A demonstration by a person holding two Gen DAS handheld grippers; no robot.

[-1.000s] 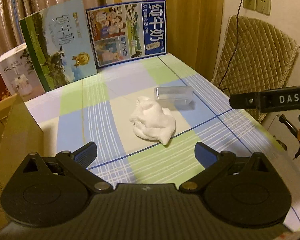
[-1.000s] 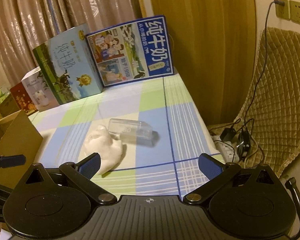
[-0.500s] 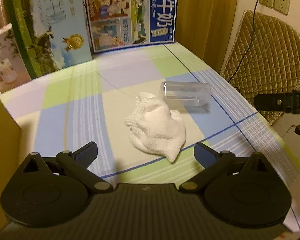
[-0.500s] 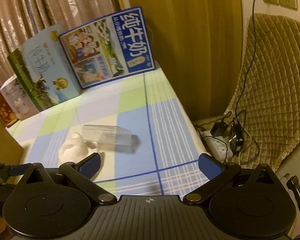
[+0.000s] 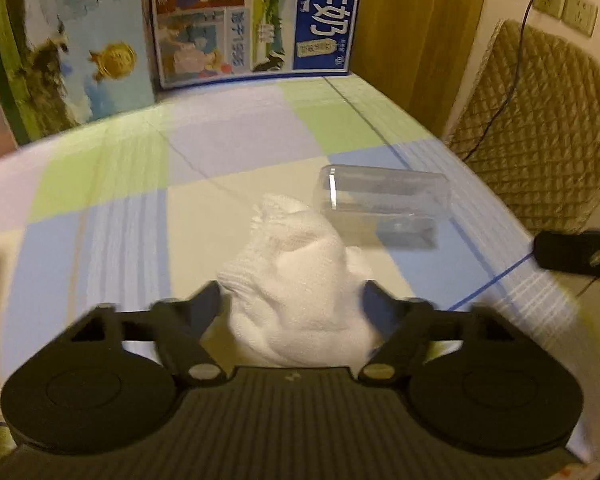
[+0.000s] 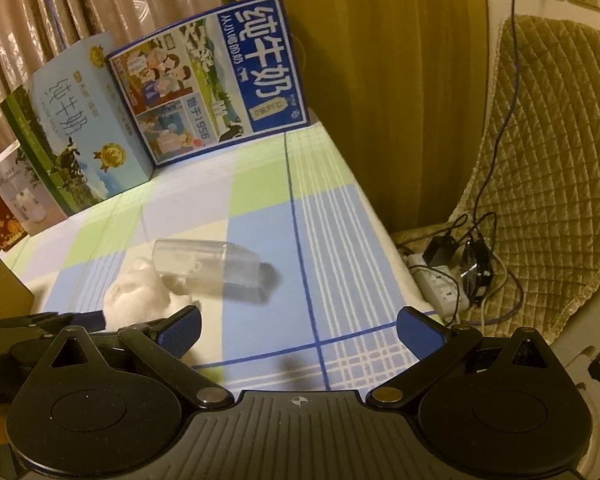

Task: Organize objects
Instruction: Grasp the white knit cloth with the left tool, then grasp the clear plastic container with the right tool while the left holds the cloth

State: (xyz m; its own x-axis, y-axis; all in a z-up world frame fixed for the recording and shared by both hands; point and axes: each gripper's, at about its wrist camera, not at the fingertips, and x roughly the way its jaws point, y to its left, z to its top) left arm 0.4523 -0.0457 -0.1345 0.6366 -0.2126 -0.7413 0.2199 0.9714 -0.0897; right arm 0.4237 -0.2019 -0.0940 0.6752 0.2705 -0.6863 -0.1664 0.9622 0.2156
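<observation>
A crumpled white cloth (image 5: 300, 280) lies on the checked tablecloth (image 5: 132, 208). My left gripper (image 5: 294, 306) is open with a finger on each side of the cloth's near end, low over the table. A clear plastic box (image 5: 384, 204) lies on its side just behind and right of the cloth. In the right wrist view the cloth (image 6: 140, 296) and the clear box (image 6: 208, 268) lie ahead to the left. My right gripper (image 6: 300, 328) is open and empty over the table's right part, apart from both.
Two milk cartons (image 6: 208, 80) (image 6: 80, 128) and smaller boxes (image 6: 16, 200) stand along the back edge. A cardboard box (image 6: 0, 280) is at the left. The table's right edge drops to a power strip (image 6: 440, 288) and a quilted chair (image 6: 548, 160).
My left gripper has moved forward and down until its fingers flank the white cloth. My right gripper has shifted slightly and stays open.
</observation>
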